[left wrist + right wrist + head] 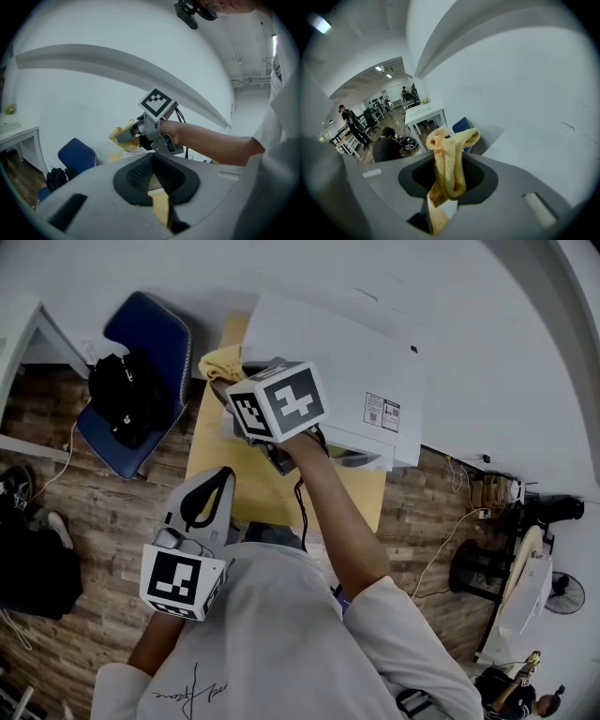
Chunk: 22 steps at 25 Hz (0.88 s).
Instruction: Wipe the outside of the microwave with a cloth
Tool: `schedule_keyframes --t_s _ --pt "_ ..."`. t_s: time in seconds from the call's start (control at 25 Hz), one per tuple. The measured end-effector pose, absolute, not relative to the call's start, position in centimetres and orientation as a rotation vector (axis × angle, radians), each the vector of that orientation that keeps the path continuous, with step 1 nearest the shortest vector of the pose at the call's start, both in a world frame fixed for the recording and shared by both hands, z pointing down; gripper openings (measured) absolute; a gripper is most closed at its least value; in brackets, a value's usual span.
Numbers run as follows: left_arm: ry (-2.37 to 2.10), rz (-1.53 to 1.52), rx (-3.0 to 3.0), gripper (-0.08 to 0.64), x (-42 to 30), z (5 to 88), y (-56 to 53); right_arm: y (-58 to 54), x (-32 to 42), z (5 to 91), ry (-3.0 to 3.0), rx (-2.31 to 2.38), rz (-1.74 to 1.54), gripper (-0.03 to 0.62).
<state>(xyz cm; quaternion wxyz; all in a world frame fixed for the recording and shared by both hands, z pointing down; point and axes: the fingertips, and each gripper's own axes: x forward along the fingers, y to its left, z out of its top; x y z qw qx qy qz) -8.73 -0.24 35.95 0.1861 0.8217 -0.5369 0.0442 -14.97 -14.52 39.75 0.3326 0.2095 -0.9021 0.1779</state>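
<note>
Presently, the right claw [446, 182] is clenched on a bunched yellow cloth [451, 157] and holds it at the left edge of the white microwave [342, 352], which stands on the wooden bench [211, 442]; whether the cloth touches the casing cannot be determined. The left claw [155, 177] is clenched with nothing between its pads and is held low, in front of the bench and well apart from the microwave. The only writing in view is a small printed label [382, 412] on the microwave's casing near its right end, and its print is too small to read.
</note>
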Motion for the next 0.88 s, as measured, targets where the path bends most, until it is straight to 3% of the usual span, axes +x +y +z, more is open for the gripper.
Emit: schedule_keyframes --t_s 0.88 --pt "-1.366 0.125 2.416 -0.009 -5.4 35.7 -1.1 -13.1 -1.8 34.1 -2.660 0.825 0.416 0.121"
